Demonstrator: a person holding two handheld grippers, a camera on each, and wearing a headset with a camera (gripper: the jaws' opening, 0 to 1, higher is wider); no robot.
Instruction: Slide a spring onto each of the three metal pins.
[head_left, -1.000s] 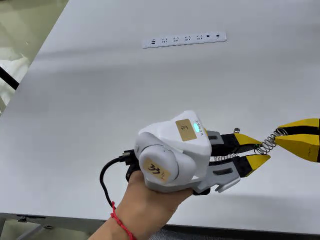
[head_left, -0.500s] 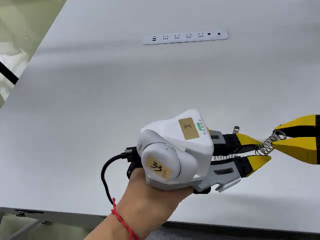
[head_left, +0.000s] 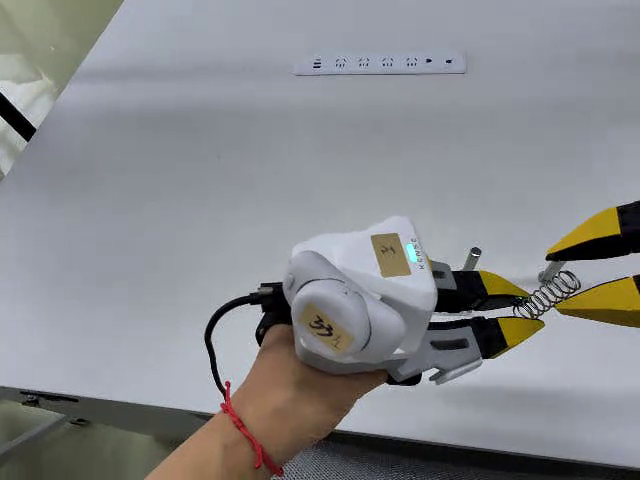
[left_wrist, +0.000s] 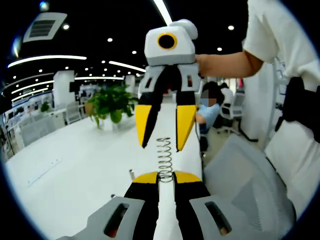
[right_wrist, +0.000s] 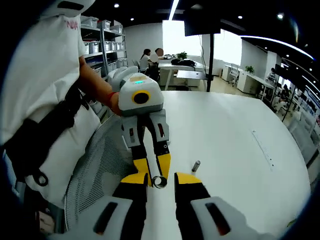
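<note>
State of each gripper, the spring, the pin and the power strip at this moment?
spring, in the air, on no pin.
left gripper, shut on one end of the spring.
right gripper, open, jaws either side of the spring's other end.
metal pin, upright, bare.
power strip, flat, nothing plugged in.

Spring (head_left: 545, 297) from left gripper (head_left: 533, 307) — jaws closed — to right gripper (head_left: 555, 283), jaws apart; upright pin (head_left: 470, 259) behind.
</note>
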